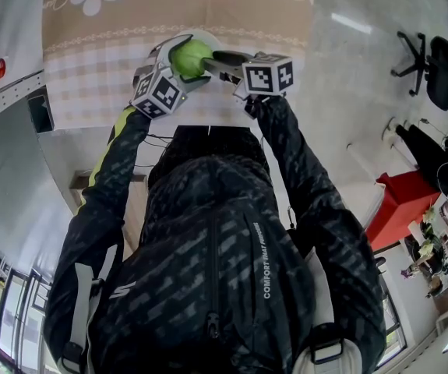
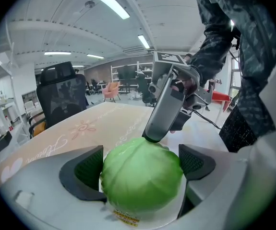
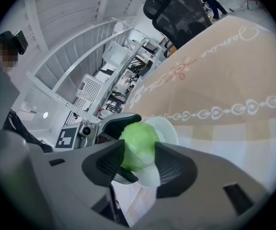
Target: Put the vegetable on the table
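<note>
A green cabbage (image 1: 190, 55) (image 2: 140, 176) (image 3: 138, 145) rests on a small white plate (image 1: 208, 36) (image 3: 167, 128). Both are held in the air just above the near edge of a table with a beige patterned cloth (image 1: 130, 22) (image 3: 234, 80). My left gripper (image 1: 180, 62) (image 2: 141, 164) is shut on the plate, its jaws on either side of the cabbage. From the right, my right gripper (image 1: 208, 59) (image 3: 137, 162) reaches in with both pads against the cabbage's sides. In the left gripper view one right finger (image 2: 164, 109) touches the top of the cabbage.
Grey floor lies to the right of the table, with a black office chair (image 1: 434, 68) and a red box (image 1: 403, 201) further off. Another black chair (image 2: 61, 95) stands at the table's far side. White shelving (image 3: 104, 80) runs along the left.
</note>
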Available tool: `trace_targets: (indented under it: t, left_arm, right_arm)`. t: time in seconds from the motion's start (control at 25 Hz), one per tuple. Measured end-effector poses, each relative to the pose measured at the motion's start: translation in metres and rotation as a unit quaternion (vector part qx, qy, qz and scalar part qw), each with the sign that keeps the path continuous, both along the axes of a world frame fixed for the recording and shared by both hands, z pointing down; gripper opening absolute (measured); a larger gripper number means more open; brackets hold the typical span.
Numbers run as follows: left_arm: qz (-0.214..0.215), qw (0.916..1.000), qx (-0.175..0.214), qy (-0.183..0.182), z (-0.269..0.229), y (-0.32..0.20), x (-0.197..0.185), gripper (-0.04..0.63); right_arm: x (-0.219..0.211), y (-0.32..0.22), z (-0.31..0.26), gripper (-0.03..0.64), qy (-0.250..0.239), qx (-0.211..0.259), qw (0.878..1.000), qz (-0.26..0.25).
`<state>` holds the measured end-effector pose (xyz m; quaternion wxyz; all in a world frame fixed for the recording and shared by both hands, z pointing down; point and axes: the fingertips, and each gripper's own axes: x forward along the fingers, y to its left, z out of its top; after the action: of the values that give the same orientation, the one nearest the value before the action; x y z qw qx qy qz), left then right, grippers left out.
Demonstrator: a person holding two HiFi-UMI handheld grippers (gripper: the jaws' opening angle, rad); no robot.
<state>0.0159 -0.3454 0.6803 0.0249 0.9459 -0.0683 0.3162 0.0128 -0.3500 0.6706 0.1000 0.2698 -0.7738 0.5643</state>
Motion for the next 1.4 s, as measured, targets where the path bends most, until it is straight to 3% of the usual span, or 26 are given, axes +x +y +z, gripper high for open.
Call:
trace_targets:
  t: [0.28, 0.6, 1.4]
  left_arm:
    - [-0.003, 0.9998, 0.012, 0.014, -0.002, -0.003, 0.001, 0.483]
    - [0.013, 0.9972, 0.074, -0.002, 0.006, 0.005, 0.006, 0.483]
    - [0.001, 0.9962, 0.085, 0.019, 0.001, -0.001, -0.001, 0.486]
  right_arm:
    - [0.002, -0.004, 0.001, 0.178, 0.016, 0.014, 1.0, 0.004]
    - [0.007, 0.005, 0.009, 0.193, 0.04, 0.017, 0.999, -0.01]
    - [0.001, 0.002, 0.012, 0.221, 0.043, 0.004, 0.999, 0.004]
